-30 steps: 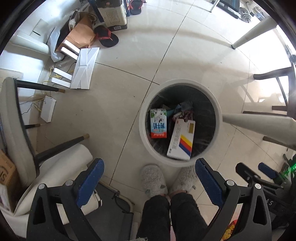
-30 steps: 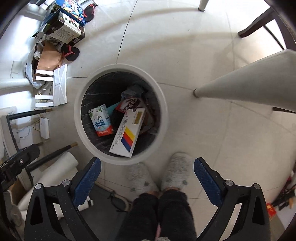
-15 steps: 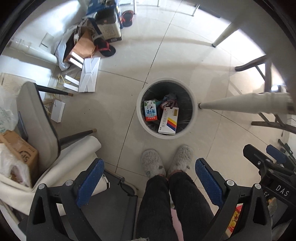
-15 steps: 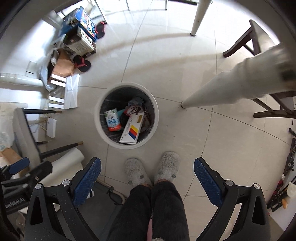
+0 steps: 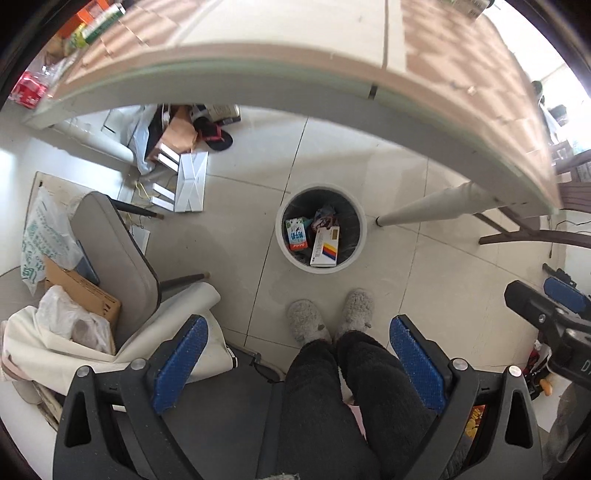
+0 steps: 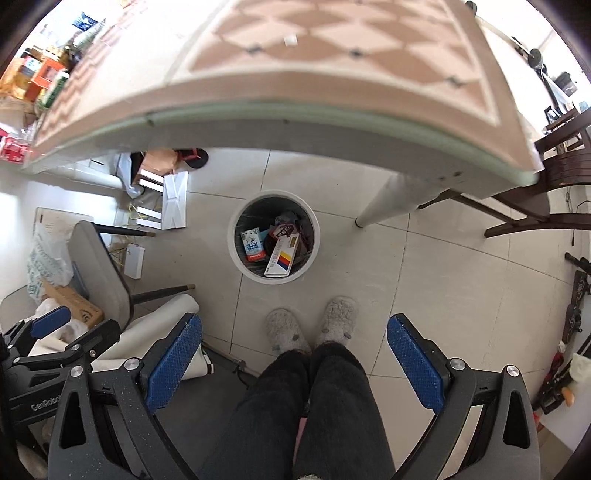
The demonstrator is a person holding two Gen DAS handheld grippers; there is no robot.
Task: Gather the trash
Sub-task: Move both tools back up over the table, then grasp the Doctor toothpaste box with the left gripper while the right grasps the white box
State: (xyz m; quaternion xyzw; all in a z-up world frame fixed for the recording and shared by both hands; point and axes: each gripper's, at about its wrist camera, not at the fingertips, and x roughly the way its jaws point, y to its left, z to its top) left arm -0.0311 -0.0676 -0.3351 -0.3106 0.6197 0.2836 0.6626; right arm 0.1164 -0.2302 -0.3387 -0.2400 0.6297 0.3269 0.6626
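Note:
A round white trash bin (image 5: pixel 282 242) (image 6: pixel 232 243) stands on the tiled floor below the table edge. Inside lie a white box with colour stripes (image 5: pixel 325 246) (image 6: pixel 281 257), a small blue-and-white carton (image 5: pixel 296 233) (image 6: pixel 253 245) and dark wrappers (image 5: pixel 325 218). My left gripper (image 5: pixel 299 363) is open and empty, high above the floor. My right gripper (image 6: pixel 293 360) is open and empty, at about the same height. Each gripper shows at the edge of the other's view: the right one (image 5: pixel 554 314) and the left one (image 6: pixel 55 332).
A table with a diamond-patterned top (image 6: pixel 332 74) (image 5: pixel 295 44) fills the upper view, one leg (image 5: pixel 424 210) beside the bin. A grey chair (image 5: pixel 114 254), cardboard and bags sit at left. Packages (image 5: pixel 96 18) stand at the table's far left. The person's slippered feet (image 5: pixel 328 317) stand before the bin.
Both grippers have risen well away from the bin, which now looks much smaller. The table top has come into view above. Both stay open and empty.

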